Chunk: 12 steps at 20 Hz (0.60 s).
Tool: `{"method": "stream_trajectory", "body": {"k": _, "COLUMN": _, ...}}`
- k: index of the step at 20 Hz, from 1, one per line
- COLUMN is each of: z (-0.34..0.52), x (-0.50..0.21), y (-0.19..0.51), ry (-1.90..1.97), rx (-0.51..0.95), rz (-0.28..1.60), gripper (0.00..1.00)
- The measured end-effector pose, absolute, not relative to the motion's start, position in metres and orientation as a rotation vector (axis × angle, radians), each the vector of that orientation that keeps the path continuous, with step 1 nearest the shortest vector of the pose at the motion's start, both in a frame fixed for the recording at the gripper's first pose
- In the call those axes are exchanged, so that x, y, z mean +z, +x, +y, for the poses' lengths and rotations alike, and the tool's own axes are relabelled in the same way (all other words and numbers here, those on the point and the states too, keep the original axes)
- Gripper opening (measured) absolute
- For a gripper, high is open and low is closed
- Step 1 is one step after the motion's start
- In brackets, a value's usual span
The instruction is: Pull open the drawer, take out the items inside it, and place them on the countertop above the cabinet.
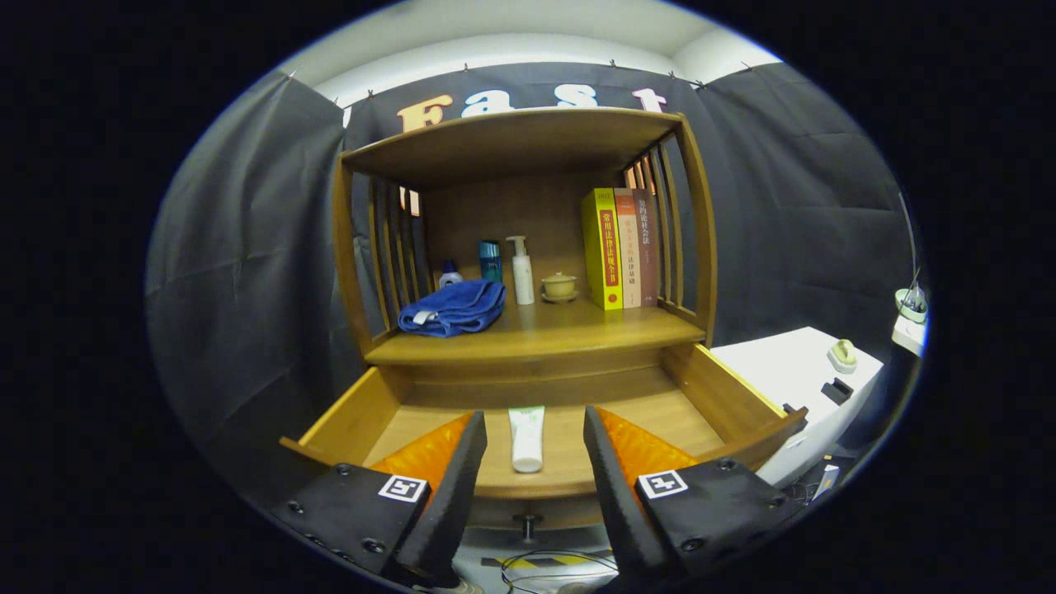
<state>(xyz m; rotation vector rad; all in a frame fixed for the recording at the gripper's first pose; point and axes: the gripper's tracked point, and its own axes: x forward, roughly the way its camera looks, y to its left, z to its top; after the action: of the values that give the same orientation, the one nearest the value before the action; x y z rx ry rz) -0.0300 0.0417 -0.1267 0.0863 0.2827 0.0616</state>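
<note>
One tube [526,437] lies in the open drawer [709,388], between the gripper [535,429] fingers, spread apart. On the countertop [569,326]: three books [620,247], three bottles [521,271], one towel [454,307], one small pot [559,285].

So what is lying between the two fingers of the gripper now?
In the gripper view, a white tube lies on the open drawer's floor, between the open gripper's fingers, untouched.

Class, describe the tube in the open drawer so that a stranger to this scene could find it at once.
Start at the wooden cabinet, then drop below its countertop to the pulled-out drawer. On the drawer floor, between the open tool's two fingers, lies a white tube with a green end. It lies flat and alone, unlike the bottles standing on the countertop above.
</note>
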Motion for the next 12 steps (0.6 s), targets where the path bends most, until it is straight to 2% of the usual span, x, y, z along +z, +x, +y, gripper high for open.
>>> {"method": "stream_trajectory", "body": {"k": 8, "z": 0.066, "x": -0.134, "y": 0.062, "ry": 0.073, "rx": 0.154, "rz": 0.502, "gripper": 0.99}}
{"method": "stream_trajectory", "body": {"k": 12, "z": 0.074, "x": -0.166, "y": 0.096, "ry": 0.079, "rx": 0.187, "rz": 0.685, "gripper": 1.0}}
